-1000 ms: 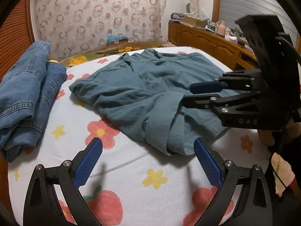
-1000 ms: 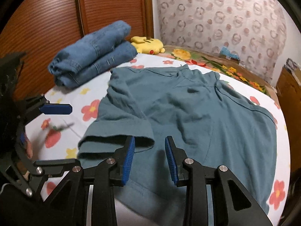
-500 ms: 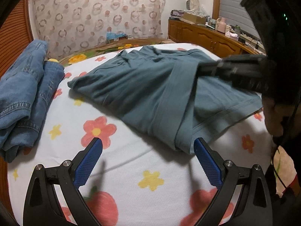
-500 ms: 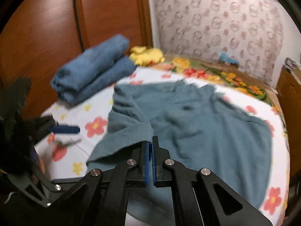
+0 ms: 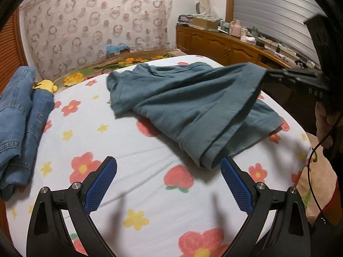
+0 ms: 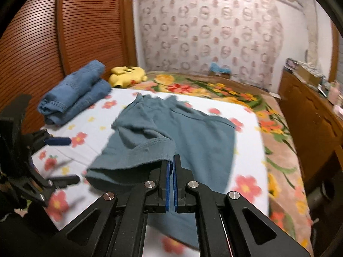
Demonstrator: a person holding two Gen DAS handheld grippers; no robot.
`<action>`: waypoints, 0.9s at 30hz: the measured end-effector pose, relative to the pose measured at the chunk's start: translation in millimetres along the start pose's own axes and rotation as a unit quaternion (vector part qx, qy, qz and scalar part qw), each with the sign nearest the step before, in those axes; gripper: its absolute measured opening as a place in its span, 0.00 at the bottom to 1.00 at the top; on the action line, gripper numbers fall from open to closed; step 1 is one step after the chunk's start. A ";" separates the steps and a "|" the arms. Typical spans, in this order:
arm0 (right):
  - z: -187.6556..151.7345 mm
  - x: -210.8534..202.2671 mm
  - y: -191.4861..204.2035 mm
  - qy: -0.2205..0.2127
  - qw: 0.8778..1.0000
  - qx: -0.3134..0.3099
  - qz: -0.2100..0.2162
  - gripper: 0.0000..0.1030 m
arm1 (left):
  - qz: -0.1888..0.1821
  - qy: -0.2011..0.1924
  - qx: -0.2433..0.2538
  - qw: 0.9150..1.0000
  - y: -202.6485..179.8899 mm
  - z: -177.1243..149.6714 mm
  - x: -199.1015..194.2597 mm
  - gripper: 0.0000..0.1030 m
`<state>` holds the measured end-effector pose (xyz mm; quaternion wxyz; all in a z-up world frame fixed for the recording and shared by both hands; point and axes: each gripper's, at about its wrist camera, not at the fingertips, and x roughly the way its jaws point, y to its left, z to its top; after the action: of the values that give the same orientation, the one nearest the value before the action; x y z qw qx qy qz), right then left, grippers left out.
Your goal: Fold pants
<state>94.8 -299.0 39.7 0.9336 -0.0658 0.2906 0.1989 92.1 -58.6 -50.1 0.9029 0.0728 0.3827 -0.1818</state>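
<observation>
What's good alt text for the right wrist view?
The right gripper, jaws shut, pinches the hem of the teal cotton shorts and lifts that edge off the white flower-print bedsheet. The open left gripper waits at the left edge. Folded blue denim jeans and a yellow plush toy lie behind, near the wooden slatted wardrobe.

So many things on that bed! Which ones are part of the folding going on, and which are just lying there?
In the job:
- teal pants, one hem lifted
- right tongs, shut on that hem
- left tongs, open, empty

Just lying about:
- folded jeans
- yellow plush toy
- flowered sheet
- clutter on the wooden cabinet
</observation>
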 end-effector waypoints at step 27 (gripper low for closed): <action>-26.4 -4.2 -7.4 0.053 0.997 0.045 -0.040 0.12 | -0.058 0.043 0.047 0.996 -41.0 8.9 29.6 0.53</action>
<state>81.1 -313.4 20.5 0.9261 -0.0461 0.3455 0.1442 101.3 -106.9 -64.8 0.8693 0.1004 0.4154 -0.2484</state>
